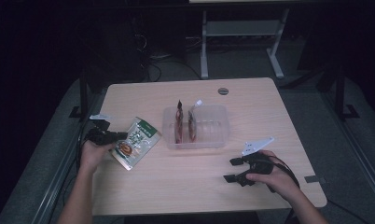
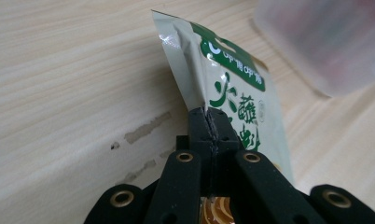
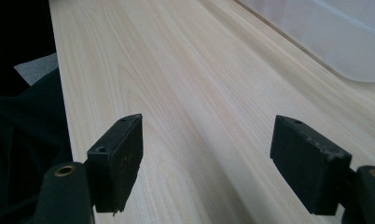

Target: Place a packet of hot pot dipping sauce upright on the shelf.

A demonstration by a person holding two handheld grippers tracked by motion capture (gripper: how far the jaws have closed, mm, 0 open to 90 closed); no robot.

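High view, overall: one wooden table (image 1: 195, 186), two hand-held grippers, three snack packets, one clear plastic tray.
Left gripper (image 1: 121, 136): sat at the table's left edge, in the person's left hand (image 1: 93, 153); jaws pressed together on one edge of a packet.
Green snack packet (image 1: 135, 142): count one; green and white with an orange disc printed near its lower end; it lay tilted, just left of the tray and apart from it.
Left gripper view: the gripper (image 2: 208, 116) pinched the packet (image 2: 232, 93) at its side seam, with the packet's top corner raised above the table (image 2: 73, 84); a blurred corner of the tray (image 2: 325, 42) showed at upper right.
Clear tray (image 1: 218, 122): count one, mid-table; it held two red packets (image 1: 179, 122) standing upright side by side in its left half.
Right gripper (image 1: 231, 170): sat near the front right of the table, in the right hand (image 1: 275, 179); jaws wide apart, nothing between them.
Right gripper view: two black pads (image 3: 118, 161) stood well apart over bare wood (image 3: 185, 93); the tray's edge (image 3: 344, 37) showed at upper right.
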